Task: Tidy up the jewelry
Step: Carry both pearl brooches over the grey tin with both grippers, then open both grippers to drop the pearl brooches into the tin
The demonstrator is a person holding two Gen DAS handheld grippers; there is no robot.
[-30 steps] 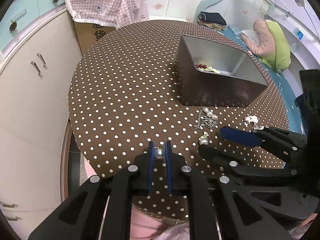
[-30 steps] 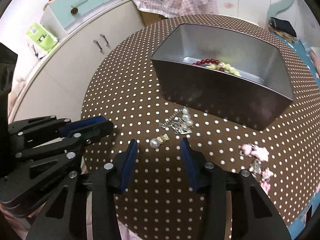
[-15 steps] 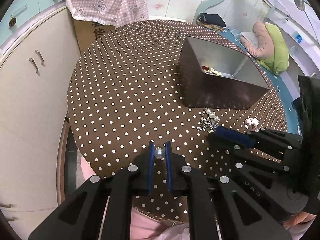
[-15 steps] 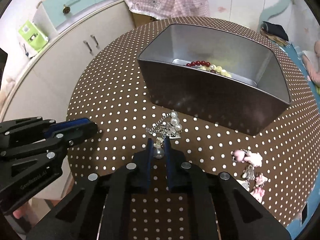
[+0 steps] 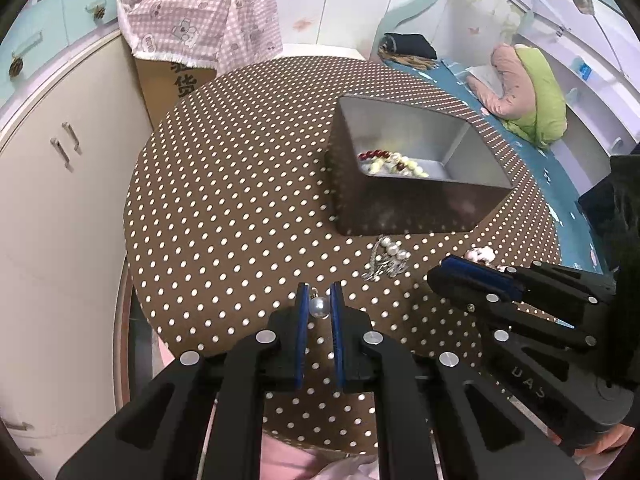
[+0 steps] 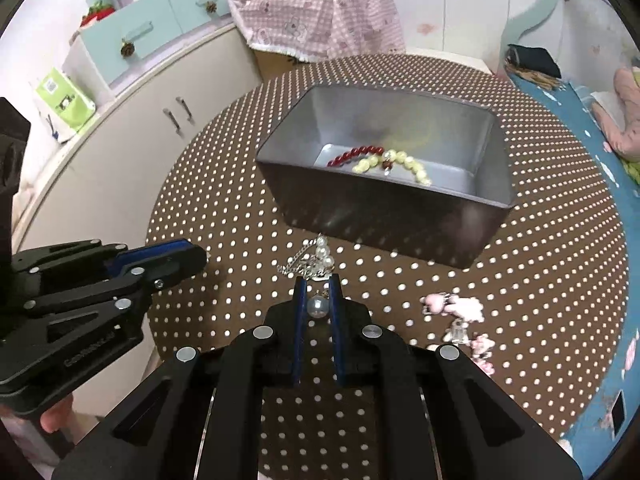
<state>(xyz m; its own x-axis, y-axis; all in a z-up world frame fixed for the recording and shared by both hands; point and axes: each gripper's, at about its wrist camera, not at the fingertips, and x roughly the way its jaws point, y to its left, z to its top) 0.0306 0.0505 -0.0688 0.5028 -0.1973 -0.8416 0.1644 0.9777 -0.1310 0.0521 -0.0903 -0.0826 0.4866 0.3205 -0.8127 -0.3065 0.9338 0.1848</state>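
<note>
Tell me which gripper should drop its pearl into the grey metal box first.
Right. The right gripper, shut on a white pearl earring, faces the grey metal box squarely; the left gripper, holding a second white pearl, sits farther off to the side.

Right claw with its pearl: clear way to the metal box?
Probably yes. The right claw, shut on a pearl earring, faces the open-topped metal box; only the low pearl chain lies on the table between them. It would need to clear the near wall.
</note>
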